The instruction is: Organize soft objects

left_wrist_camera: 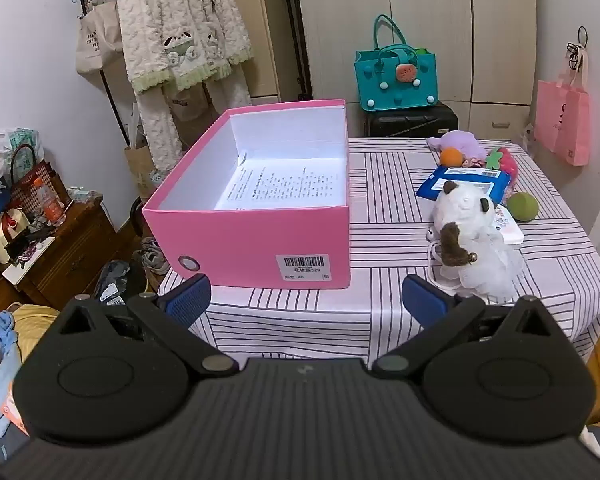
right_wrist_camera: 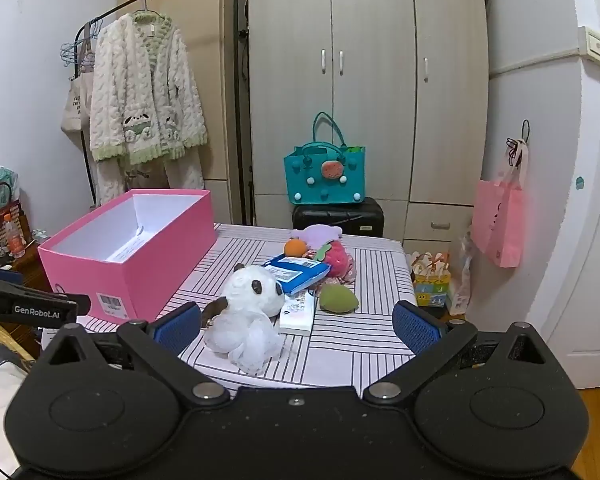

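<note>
I have both tools held short of the table (left_wrist_camera: 380, 208) with its striped cloth, and nothing sits between either pair of fingers. The left gripper (left_wrist_camera: 306, 300) has its jaws spread wide at the bottom centre of its view, aimed at the near wall of the pink box (left_wrist_camera: 256, 240), which fills the middle of the frame, open on top with only a printed sheet (left_wrist_camera: 284, 188) on its floor. The right gripper (right_wrist_camera: 296, 326) is likewise spread wide, low in its view, with the white plush dog (right_wrist_camera: 252, 312) lying just above its left finger. Behind the dog, toward the centre of that frame, I count 1 blue packet (right_wrist_camera: 300, 272), 1 orange ball (right_wrist_camera: 295, 247), 1 green ball (right_wrist_camera: 338, 299), 1 red strawberry plush (right_wrist_camera: 337, 257) and 1 purple plush (right_wrist_camera: 320, 234), clustered and partly overlapping; a flat white item beside the dog may be a small carton, though I cannot read it clearly. All the soft things lie outside the box, to its right.
</note>
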